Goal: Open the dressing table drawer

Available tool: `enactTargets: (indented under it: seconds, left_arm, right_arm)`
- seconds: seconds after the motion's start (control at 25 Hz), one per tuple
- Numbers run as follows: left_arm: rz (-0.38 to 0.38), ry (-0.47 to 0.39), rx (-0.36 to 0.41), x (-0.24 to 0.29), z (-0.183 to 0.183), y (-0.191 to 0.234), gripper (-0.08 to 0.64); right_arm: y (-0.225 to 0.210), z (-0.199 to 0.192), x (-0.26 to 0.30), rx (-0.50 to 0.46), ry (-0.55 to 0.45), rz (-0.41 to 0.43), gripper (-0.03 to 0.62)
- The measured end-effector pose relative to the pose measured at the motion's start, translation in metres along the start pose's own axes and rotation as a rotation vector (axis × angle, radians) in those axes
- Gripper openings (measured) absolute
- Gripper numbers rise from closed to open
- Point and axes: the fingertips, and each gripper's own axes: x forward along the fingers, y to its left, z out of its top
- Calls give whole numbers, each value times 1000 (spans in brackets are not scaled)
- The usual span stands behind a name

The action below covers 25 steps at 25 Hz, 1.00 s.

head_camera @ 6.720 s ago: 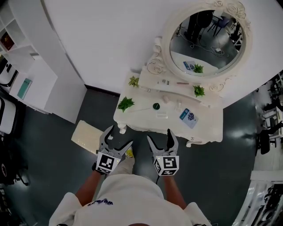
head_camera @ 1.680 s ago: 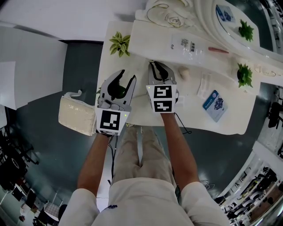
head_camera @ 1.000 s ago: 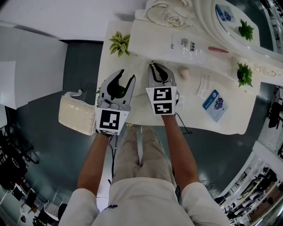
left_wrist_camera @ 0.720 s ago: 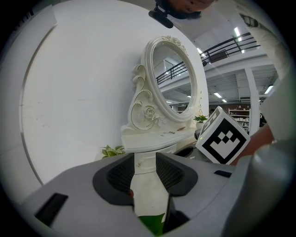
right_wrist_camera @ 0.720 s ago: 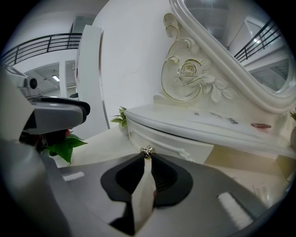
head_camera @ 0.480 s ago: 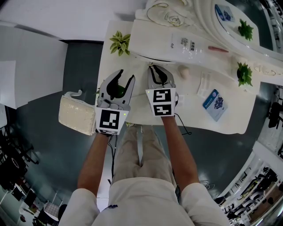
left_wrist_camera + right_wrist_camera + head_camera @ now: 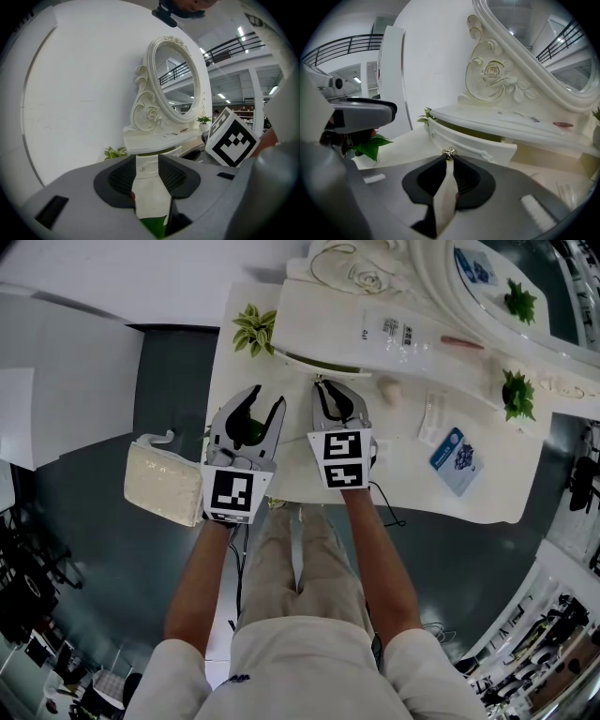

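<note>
In the middle of the right gripper view, the right gripper [image 7: 449, 158] is pinching the knob [image 7: 449, 153] of the drawer [image 7: 478, 143], which is standing slightly open. The left gripper [image 7: 266, 401] is hovering over the bench [image 7: 405, 480], jaws spread.

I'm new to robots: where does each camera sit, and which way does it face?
Head view: on the person's head, looking steeply down at the dressing table; both arms, left gripper, right gripper show.
Left gripper view: rides that gripper, facing the mirror past its open jaws.
Right gripper view: rides that gripper, facing the drawer; jaws shut on its knob.
Both gripper views share the mirror.
</note>
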Motion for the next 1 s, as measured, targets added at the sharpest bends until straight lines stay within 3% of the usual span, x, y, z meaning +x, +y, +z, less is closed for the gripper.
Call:
enactTargets:
  seconds: [0.48, 1.0]
  left_arm:
    - [5, 1, 10, 0, -1, 0, 150]
    - [27, -19, -39, -5, 17, 8, 150]
  right_arm:
    - [5, -4, -5, 3, -1, 5, 55]
    - [13, -11, -14, 0, 17, 17, 57]
